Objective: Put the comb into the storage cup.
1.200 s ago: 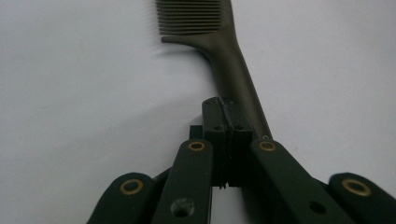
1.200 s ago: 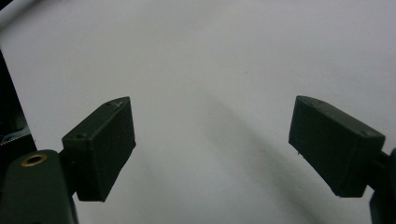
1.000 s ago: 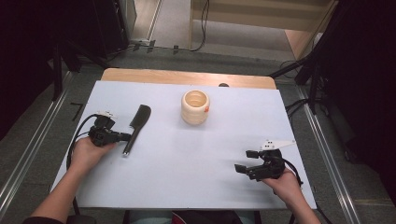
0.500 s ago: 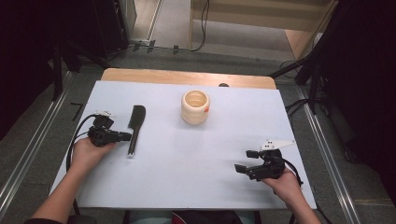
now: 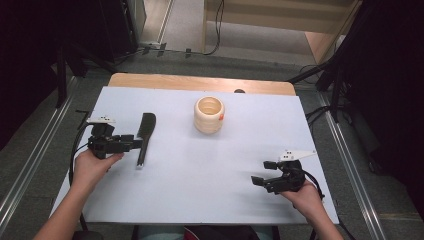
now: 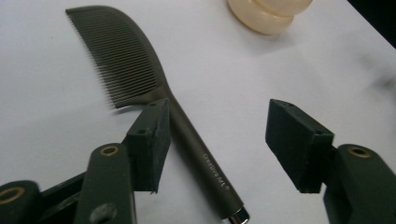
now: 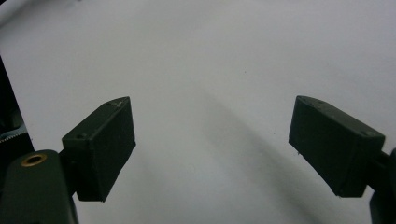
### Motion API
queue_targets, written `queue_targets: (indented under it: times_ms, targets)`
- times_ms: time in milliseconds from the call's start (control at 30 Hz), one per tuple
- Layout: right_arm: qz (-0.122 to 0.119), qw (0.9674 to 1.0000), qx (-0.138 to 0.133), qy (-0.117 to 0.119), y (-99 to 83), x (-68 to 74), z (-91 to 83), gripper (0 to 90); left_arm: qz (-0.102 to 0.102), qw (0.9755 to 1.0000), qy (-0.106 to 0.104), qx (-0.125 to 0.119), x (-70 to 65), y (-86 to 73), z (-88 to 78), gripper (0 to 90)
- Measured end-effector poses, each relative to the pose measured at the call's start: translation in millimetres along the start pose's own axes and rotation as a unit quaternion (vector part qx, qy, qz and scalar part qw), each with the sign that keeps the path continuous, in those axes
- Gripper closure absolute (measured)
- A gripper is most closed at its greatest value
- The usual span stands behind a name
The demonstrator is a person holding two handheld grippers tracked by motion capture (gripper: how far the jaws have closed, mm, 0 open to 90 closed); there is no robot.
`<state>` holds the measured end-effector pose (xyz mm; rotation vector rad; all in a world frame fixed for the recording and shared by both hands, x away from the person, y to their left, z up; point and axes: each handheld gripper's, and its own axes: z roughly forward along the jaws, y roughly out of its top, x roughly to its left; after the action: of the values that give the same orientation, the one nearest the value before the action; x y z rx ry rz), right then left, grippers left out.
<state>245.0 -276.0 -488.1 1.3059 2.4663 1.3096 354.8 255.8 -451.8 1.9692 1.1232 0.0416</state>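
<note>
Comb (image 6: 140, 65) is the thing in play here, a dark grey-brown one lying flat on the white table (image 5: 200, 195). It's got a curved back, a long row of fine teeth and a slim round handle with small pale lettering and a shiny metal tip at the end. In the left gripper view the handle runs up between the two pads, close against the left pad (image 6: 152, 140) and well apart from the right one, with the toothed half reaching out past the fingertips. Left gripper (image 5: 134, 143) has just been opening its jaws, and they now stand spread with the handle between them but not pinched; I can't tell if the near pad is actually touching it.

Right gripper (image 5: 265, 174) sits well apart from the comb, jaws spread wide over bare table, nothing between them.

Beyond the comb's teeth there's a cream ribbed cup (image 5: 209, 114), standing upright.
</note>
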Motion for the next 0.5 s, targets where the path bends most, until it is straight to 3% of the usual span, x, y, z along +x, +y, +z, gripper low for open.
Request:
queue_targets:
  times_ms: [233,500]
  targets:
    - [-0.002,1.0,-0.003,-0.002,-0.3,0.7,-0.3,12.7,0.003,0.9999,-0.011,-0.011,-16.6,-5.2,-1.5,29.1]
    - [-0.001,1.0,-0.004,-0.002,-0.4,0.9,-0.2,12.7,0.004,0.9994,-0.033,-0.006,-34.0,-13.6,0.5,26.7]
